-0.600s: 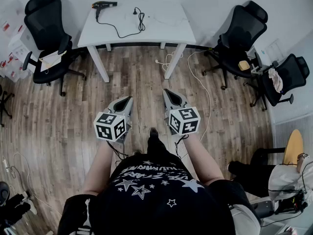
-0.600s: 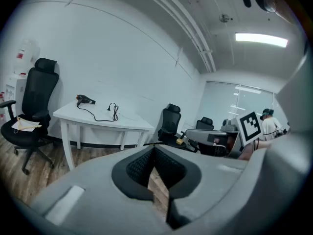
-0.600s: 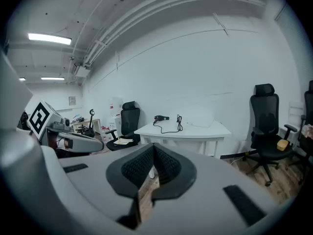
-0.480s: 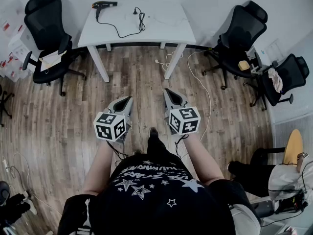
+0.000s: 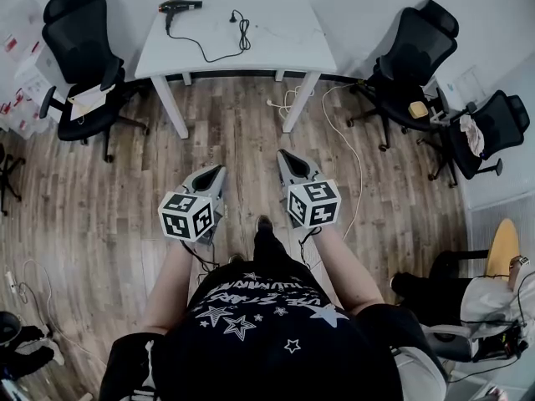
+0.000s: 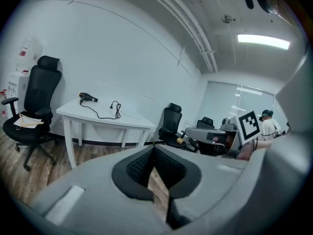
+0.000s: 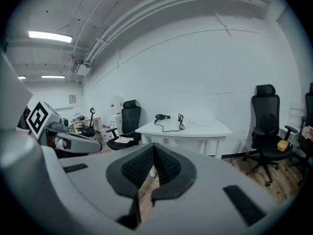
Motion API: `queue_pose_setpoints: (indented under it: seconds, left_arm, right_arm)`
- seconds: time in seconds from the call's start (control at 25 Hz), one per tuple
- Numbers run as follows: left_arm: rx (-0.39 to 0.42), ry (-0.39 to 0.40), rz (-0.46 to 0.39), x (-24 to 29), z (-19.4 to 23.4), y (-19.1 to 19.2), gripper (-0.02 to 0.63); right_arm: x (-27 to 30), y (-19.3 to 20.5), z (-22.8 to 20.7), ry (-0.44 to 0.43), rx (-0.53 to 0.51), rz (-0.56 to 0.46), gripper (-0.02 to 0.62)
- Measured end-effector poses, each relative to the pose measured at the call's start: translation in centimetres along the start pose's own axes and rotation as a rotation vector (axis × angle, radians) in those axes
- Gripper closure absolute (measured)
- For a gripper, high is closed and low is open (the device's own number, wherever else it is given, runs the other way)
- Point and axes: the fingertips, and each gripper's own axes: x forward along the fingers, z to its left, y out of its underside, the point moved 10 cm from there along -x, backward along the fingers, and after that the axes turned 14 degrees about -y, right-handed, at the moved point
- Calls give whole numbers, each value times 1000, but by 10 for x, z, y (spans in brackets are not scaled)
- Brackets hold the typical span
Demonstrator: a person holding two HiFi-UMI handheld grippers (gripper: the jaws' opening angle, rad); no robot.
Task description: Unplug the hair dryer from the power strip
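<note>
Head view: left gripper [image 5: 221, 170] and right gripper [image 5: 282, 154], jaws pressed together; hair dryer [image 5: 177, 7] on table [image 5: 276, 42], plug [image 5: 232, 15] seemingly loose.

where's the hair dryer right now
In the head view the hair dryer lies at the far left corner of the white table, right of a black office chair, its cord trailing across the tabletop.

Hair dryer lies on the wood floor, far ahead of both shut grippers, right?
No. The head view shows the hair dryer on the white table, not the floor; it is far ahead of the left gripper and right gripper, both shut.
</note>
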Motion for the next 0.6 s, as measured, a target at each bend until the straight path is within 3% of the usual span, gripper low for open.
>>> queue_pose_setpoints:
  seconds: [0.24, 0.6]
  left_arm:
    - [-15, -6, 15, -5, 4, 0, 598]
    - [-63, -42, 18, -9, 19, 4, 598]
  right_arm:
    - [4, 1, -4, -11, 78, -15, 586]
    - [7, 5, -3, 6, 50, 7, 586]
